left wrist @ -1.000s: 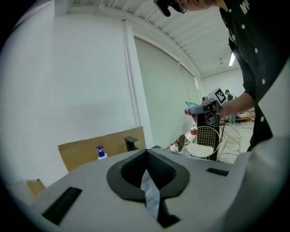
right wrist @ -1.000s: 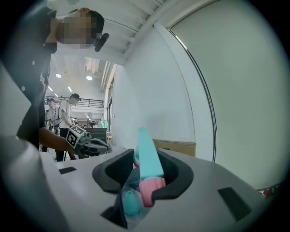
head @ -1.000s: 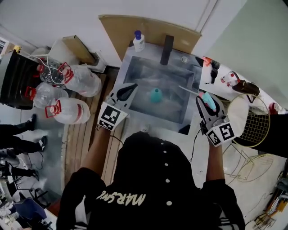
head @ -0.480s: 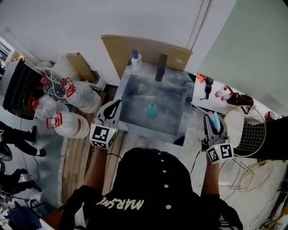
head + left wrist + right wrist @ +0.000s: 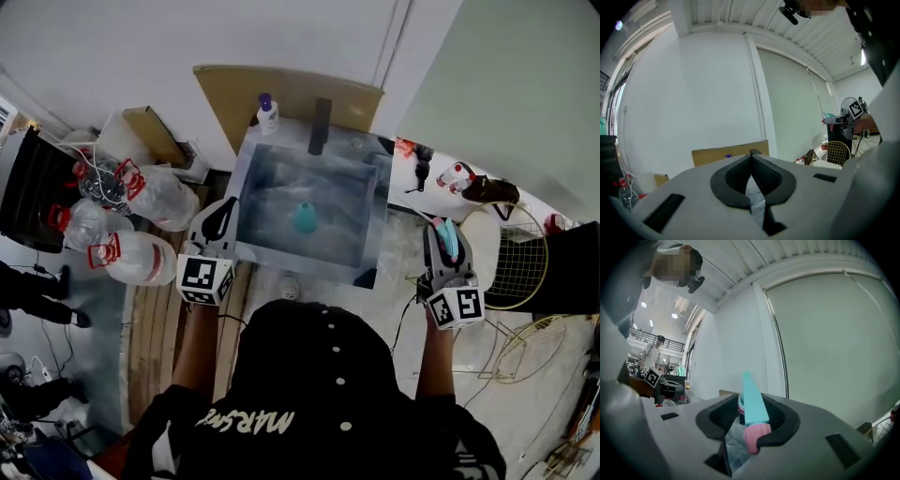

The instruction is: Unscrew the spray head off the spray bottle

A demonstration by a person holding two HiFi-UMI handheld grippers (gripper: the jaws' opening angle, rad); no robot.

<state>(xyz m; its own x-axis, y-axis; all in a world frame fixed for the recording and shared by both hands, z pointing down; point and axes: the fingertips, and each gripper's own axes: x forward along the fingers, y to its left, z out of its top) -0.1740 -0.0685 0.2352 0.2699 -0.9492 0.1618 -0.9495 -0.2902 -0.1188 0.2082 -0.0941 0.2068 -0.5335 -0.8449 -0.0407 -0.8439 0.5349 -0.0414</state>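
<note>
Head view: bottle [image 5: 304, 217] in sink [image 5: 343, 210] — spray head [image 5: 449, 240] (right gripper [image 5: 440, 227]) outside rim.

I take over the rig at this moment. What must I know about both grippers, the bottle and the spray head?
Left gripper: shut, empty, at the left side of the sink.
Right gripper: shut on the spray head, right of the sink.
Bottle: in the sink, apart from both grippers.
Done: the head is off the bottle.
Left: probably only to set the head down.
</note>
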